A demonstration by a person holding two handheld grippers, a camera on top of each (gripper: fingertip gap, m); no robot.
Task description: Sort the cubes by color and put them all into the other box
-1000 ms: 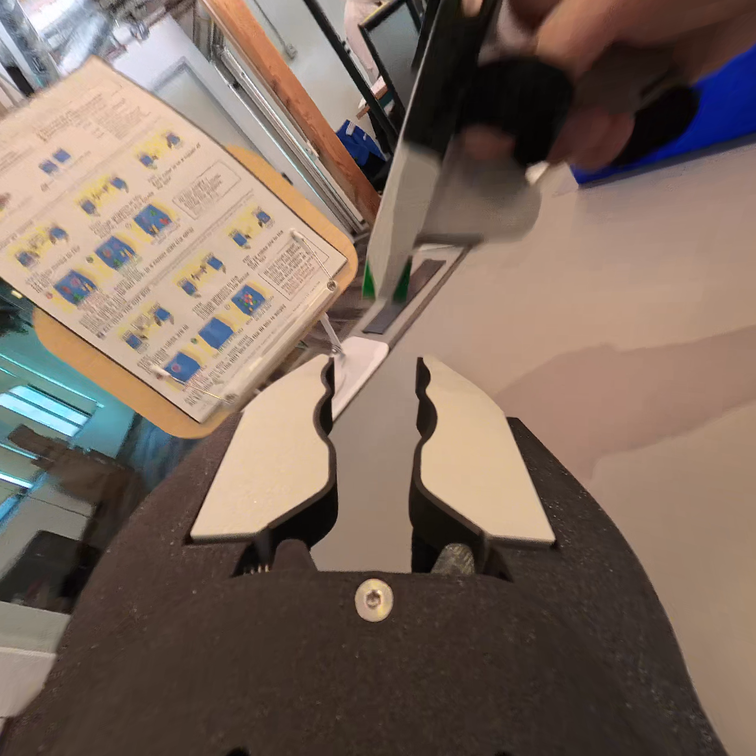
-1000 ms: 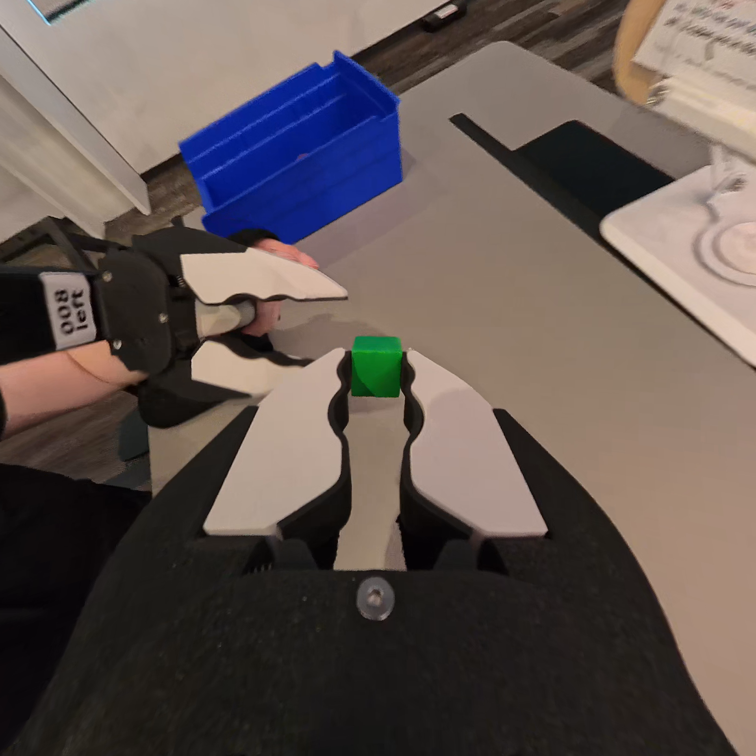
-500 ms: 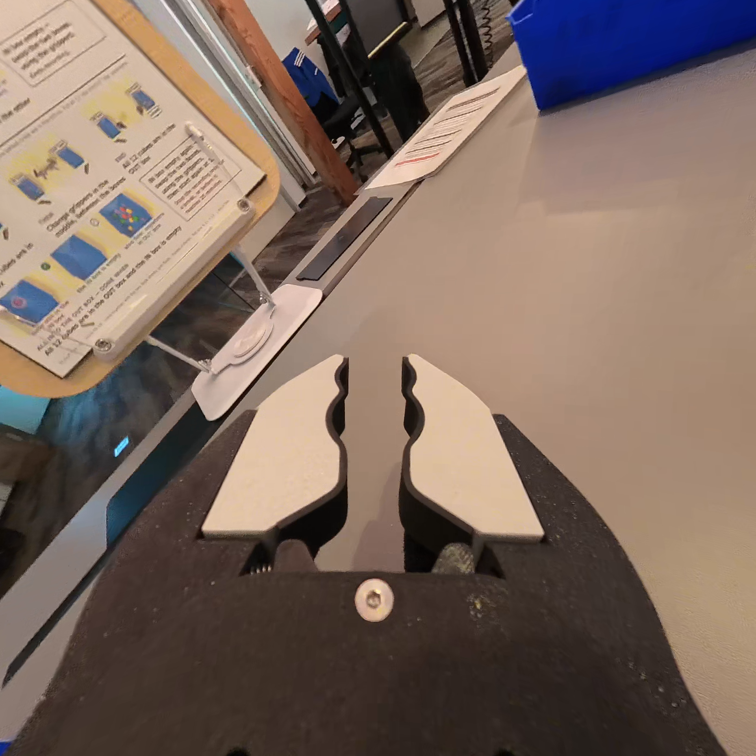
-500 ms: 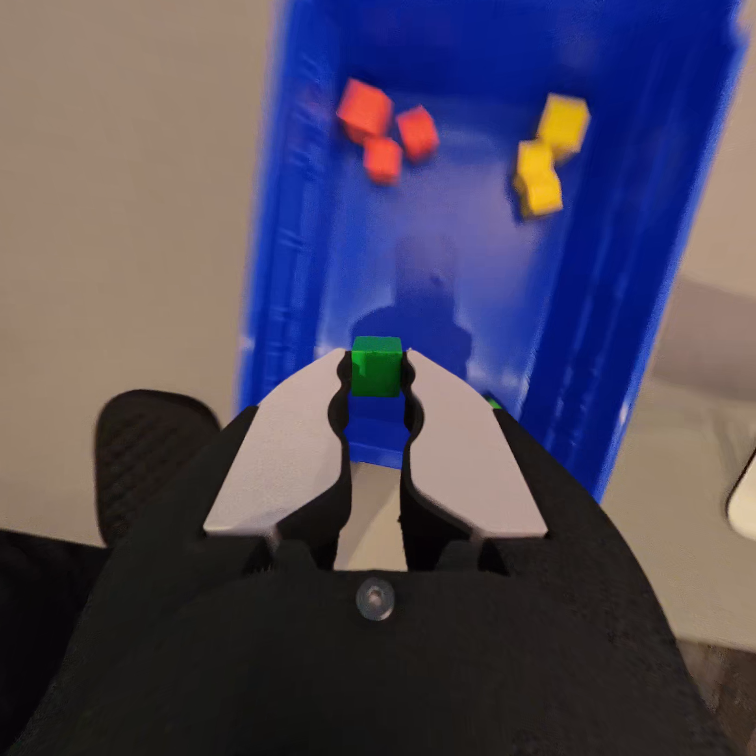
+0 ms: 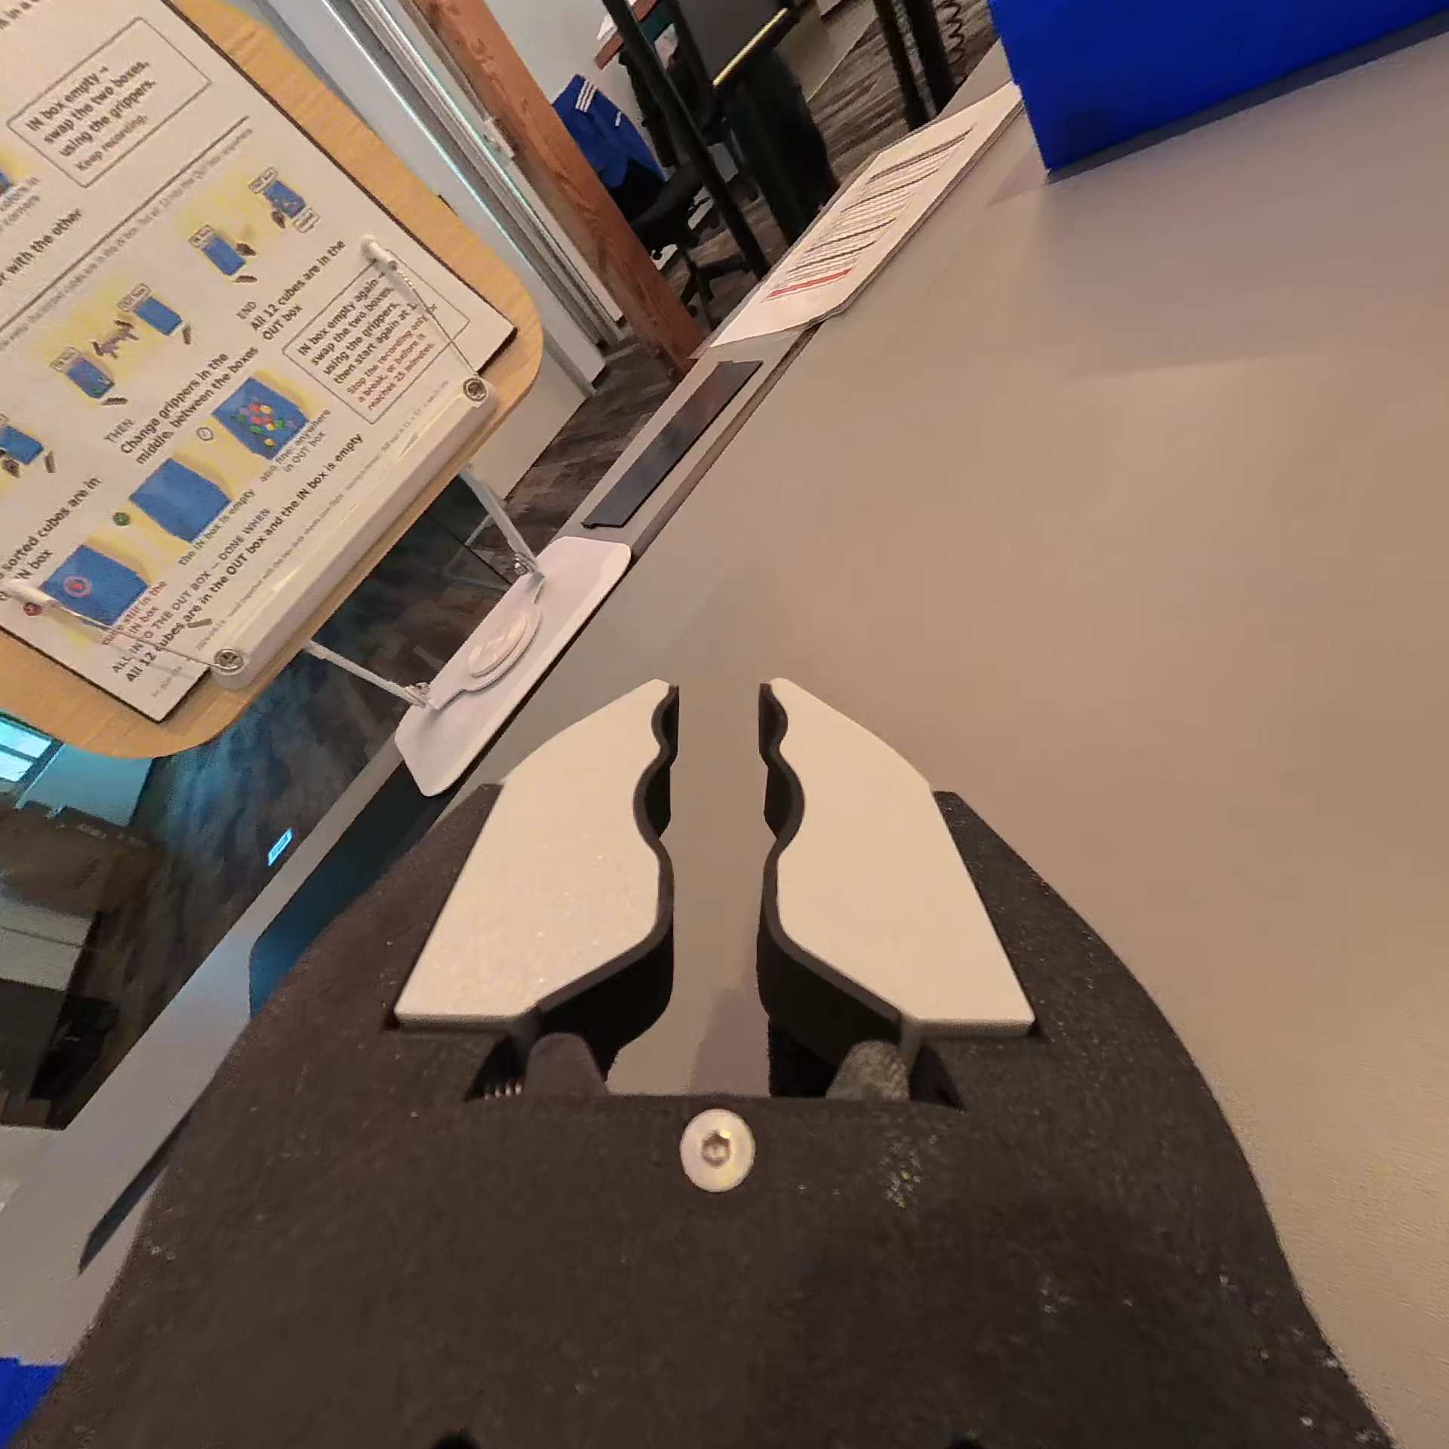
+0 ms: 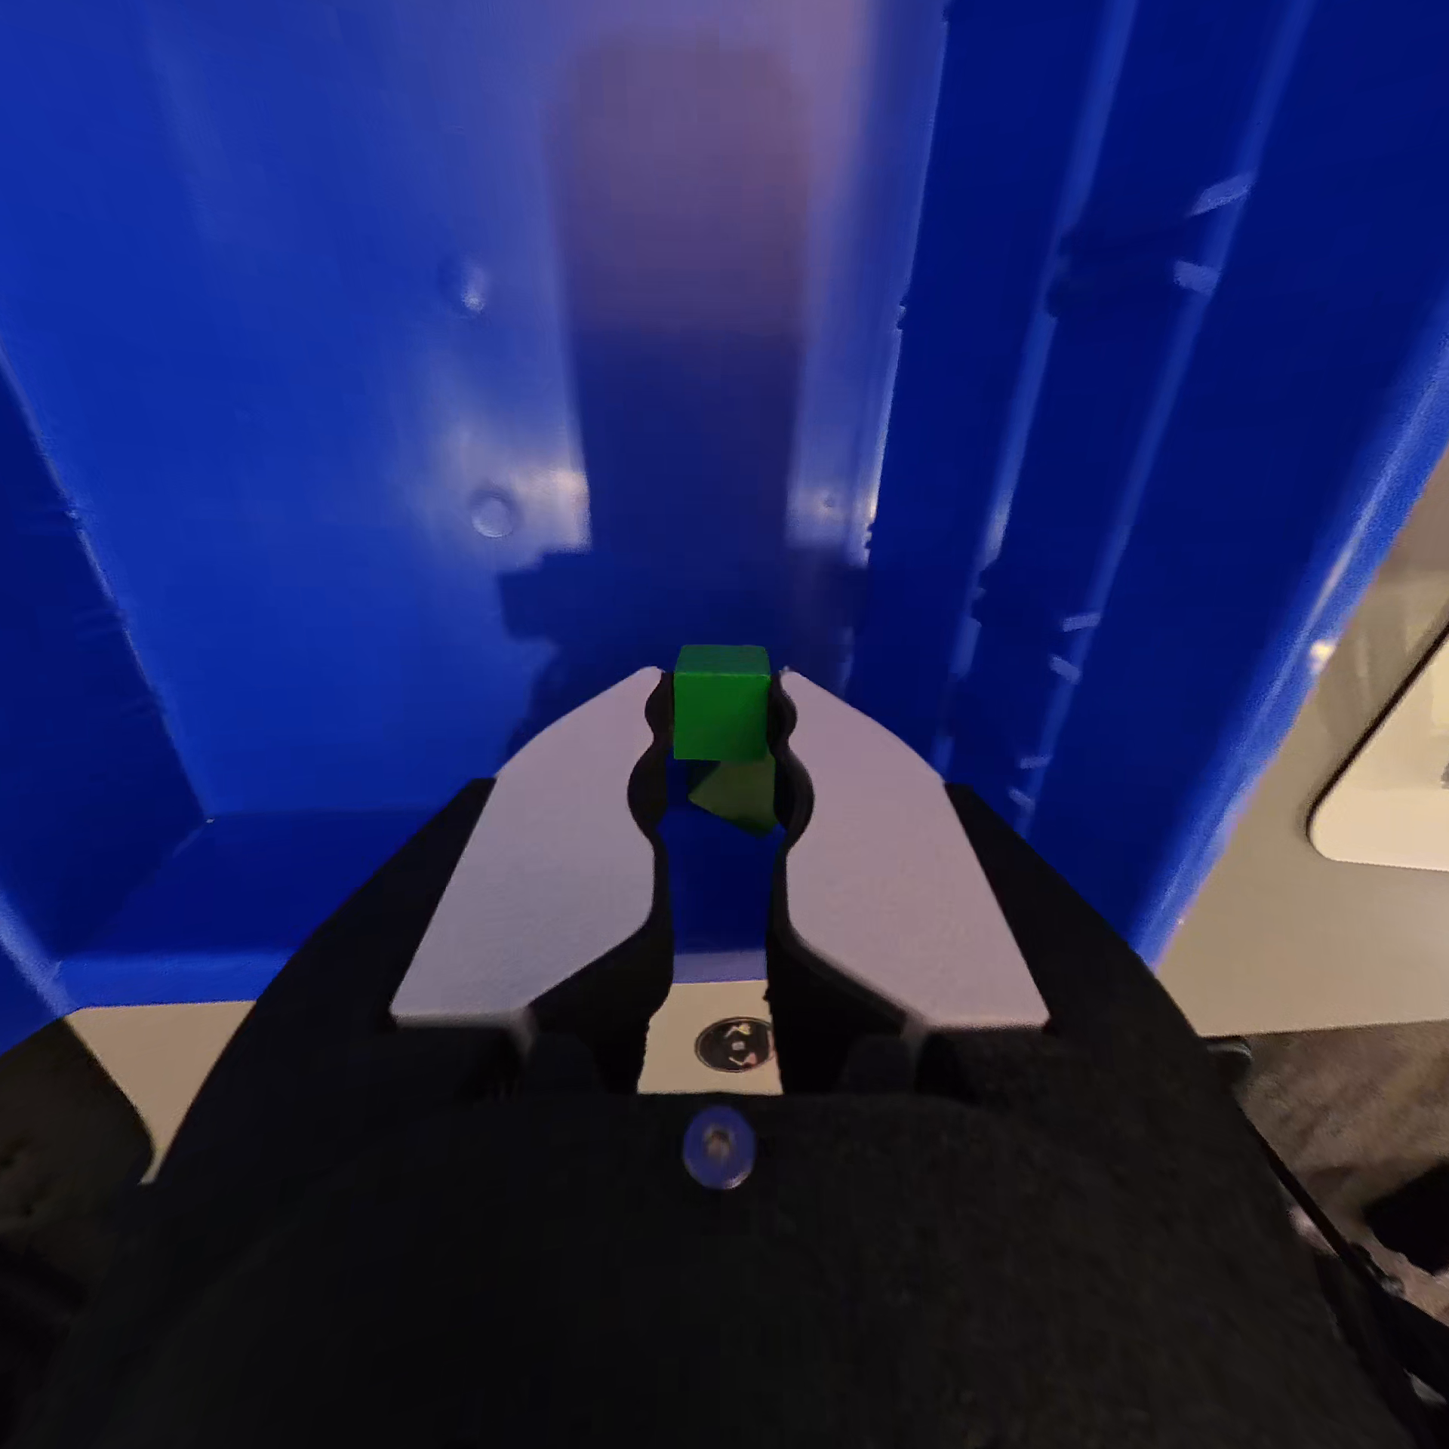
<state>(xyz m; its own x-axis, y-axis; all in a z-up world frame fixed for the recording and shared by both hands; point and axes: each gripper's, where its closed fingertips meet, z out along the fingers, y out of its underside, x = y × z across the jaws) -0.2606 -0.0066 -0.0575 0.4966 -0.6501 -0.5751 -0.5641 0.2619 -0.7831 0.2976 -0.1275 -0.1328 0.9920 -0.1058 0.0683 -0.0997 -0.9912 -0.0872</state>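
Observation:
My right gripper is shut on a green cube and holds it low inside a blue box, close to the box's near end and right wall. A second green cube lies on the box floor just below the held one, partly hidden by my fingers. No other cubes show in this view. My left gripper is empty, its jaws a narrow gap apart, low over the grey table. A blue box stands at the far right of the left wrist view; its inside is hidden.
An instruction board on a white stand base sits at the table's left edge. A paper sheet lies farther along that edge. In the right wrist view the white stand base lies right of the box.
My right gripper has dropped deep into the blue box with the green cube; the red and yellow cubes have left its view. My left gripper has closed in slightly and barely moved.

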